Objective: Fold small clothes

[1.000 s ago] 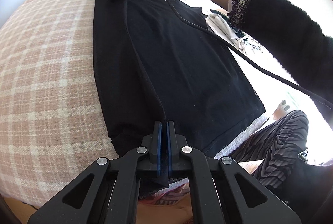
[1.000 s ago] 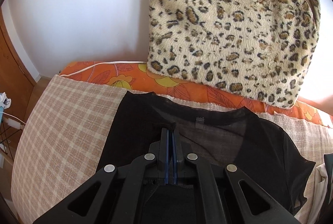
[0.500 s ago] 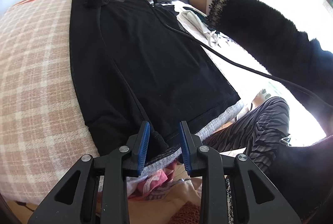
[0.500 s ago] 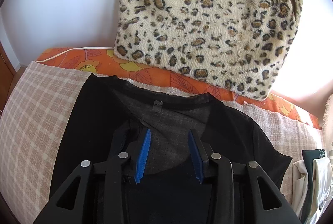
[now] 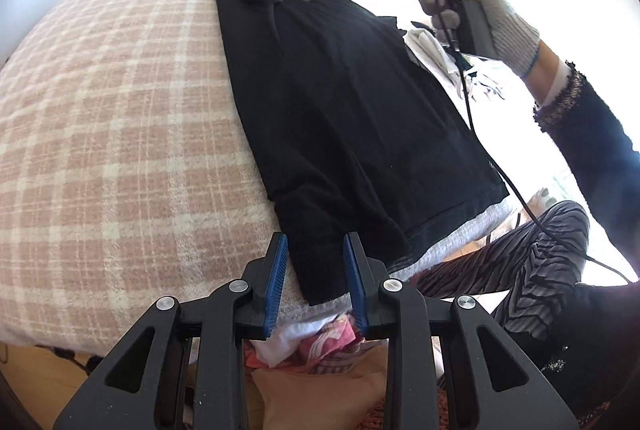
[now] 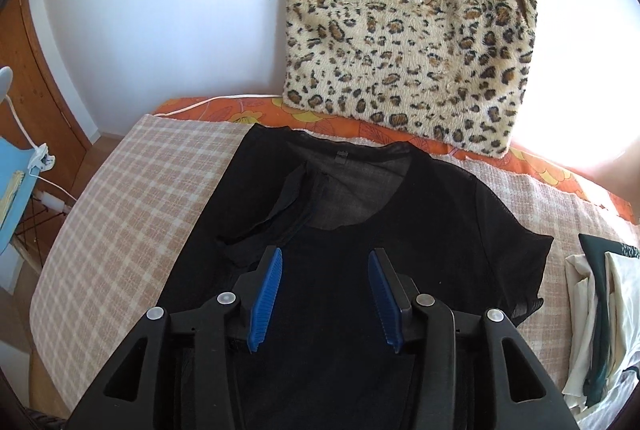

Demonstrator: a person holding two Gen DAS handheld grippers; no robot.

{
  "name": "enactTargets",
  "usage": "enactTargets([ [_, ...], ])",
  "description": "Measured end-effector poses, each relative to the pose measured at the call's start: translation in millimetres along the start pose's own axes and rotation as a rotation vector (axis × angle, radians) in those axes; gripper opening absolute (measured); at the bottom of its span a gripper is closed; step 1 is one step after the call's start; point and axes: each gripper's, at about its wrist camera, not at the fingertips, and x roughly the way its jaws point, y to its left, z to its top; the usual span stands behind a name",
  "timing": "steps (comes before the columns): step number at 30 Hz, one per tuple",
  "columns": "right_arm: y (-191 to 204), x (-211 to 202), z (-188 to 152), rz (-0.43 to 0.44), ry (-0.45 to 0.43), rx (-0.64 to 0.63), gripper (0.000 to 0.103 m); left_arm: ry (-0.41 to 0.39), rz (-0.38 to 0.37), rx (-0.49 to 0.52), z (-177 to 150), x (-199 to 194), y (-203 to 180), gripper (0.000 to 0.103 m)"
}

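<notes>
A black short-sleeved top (image 5: 360, 102) lies flat on a pink plaid blanket (image 5: 120, 130), neck toward the far pillow. Its left side and sleeve (image 6: 280, 206) are folded inward over the body. My left gripper (image 5: 315, 242) is open at the near hem. The folded hem corner shows between its blue pads (image 5: 276, 270), which do not press it. My right gripper (image 6: 325, 254) hovers over the chest of the top (image 6: 360, 230); its jaws are opening with nothing between them. In the left wrist view a gloved hand (image 5: 480, 10) holds it up above the far right shoulder.
A leopard-print cushion (image 6: 408, 42) leans on the wall behind an orange floral sheet (image 6: 240, 110). Pale and dark green clothes (image 6: 600, 310) are piled right of the top. A cable (image 5: 480, 150) trails across the top's right edge. A striped trouser leg (image 5: 520, 262) is at the near right.
Both grippers, shut on the black cloth a second ago, have opened and let it go. The right one has lifted and drawn back; the left has backed to the hem.
</notes>
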Motion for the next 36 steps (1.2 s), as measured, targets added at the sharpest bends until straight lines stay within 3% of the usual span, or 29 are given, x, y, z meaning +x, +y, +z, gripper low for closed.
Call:
enactTargets([
  [3, 10, -12, -21, 0.024, 0.011, -0.040, 0.047, 0.009, 0.010, 0.000, -2, 2, 1, 0.027],
  [7, 12, -27, -46, 0.032, 0.009, -0.058, 0.049, -0.034, 0.050, 0.041, 1, -5, -8, 0.027],
  [14, -37, -55, -70, 0.032, -0.036, 0.025, 0.055, -0.103, 0.094, 0.157, 12, -12, -35, 0.027],
  [20, -92, -75, -79, 0.011, -0.088, 0.123, 0.066, -0.097, 0.073, 0.207, 24, 8, -61, 0.027],
  [24, -130, -80, -80, 0.030, -0.105, 0.198, 0.066, -0.065, 0.019, 0.225, 35, 28, -79, 0.027],
  [31, -186, -84, -73, 0.077, -0.126, 0.258, 0.066, -0.050, -0.030, 0.390, 37, 58, -146, 0.027],
  [33, -200, -82, -72, 0.102, -0.130, 0.275, 0.066, -0.035, -0.054, 0.419, 35, 67, -161, 0.047],
  [36, -217, -77, -71, 0.112, -0.125, 0.300, 0.066, -0.016, -0.082, 0.465, 33, 82, -186, 0.049],
])
